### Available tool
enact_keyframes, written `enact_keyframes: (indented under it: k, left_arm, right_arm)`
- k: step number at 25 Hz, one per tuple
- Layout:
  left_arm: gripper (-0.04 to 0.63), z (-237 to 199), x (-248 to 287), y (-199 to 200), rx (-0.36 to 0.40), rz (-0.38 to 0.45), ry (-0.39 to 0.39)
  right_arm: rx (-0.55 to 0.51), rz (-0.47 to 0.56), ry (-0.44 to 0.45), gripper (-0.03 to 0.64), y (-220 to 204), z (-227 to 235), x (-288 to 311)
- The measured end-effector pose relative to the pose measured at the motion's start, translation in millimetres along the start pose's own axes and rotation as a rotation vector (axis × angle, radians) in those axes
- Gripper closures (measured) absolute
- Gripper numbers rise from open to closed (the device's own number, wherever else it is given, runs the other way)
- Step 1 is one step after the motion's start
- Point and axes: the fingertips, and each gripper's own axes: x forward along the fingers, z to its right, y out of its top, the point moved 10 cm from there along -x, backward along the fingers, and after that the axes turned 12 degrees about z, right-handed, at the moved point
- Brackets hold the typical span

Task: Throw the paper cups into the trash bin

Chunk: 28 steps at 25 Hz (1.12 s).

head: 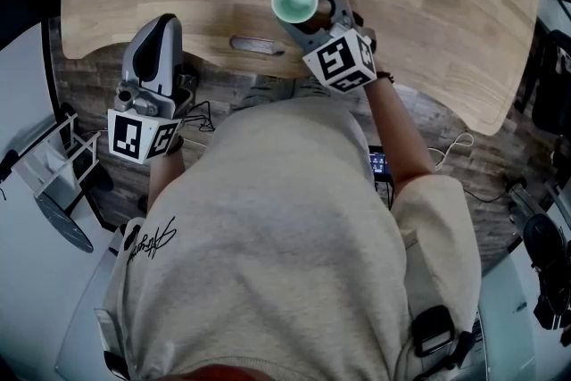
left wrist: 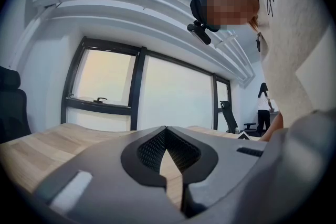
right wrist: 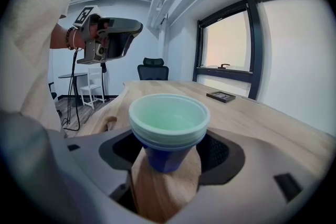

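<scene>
A stack of paper cups (head: 294, 1), blue outside and pale green inside, stands upright between the jaws of my right gripper (head: 312, 11), above the near edge of the wooden table (head: 428, 4). In the right gripper view the cups (right wrist: 168, 126) fill the middle, and the right gripper (right wrist: 168, 157) is shut on their blue lower part. My left gripper (head: 163, 24) hangs in the air to the left, off the table's edge, with nothing in it. In its own view the left gripper (left wrist: 166, 131) has its tips together. The right gripper view also catches the left gripper (right wrist: 115, 34) raised at upper left.
A small flat black object (right wrist: 221, 96) lies far back on the table (right wrist: 262, 123). A metal slot (head: 257, 44) sits in the table's near edge. A black office chair (right wrist: 153, 70) stands beyond the table, and a white stand (right wrist: 90, 89) and cables lie on the floor at left.
</scene>
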Motion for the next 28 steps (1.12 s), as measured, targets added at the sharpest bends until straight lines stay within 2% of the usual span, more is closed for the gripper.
enact_keyframes:
  k: [9,14,28]
  left_arm:
    - [0.592,-5.1,-1.3,3.7,0.004,0.012,-0.001]
    - [0.592,-7.8,0.1,5.5,0.007,0.02,-0.011]
    - [0.592,-5.9,13.0,5.9,-0.001,0.041,-0.077]
  right_arm:
    - [-0.005,0.006,-0.01,0.324,3.7,1.5,4.6]
    - [0.009,0.053,-0.039,0.324,11.2,1.3,0.6]
    - [0.018,0.157,-0.119,0.324,71.1,10.8,-19.8]
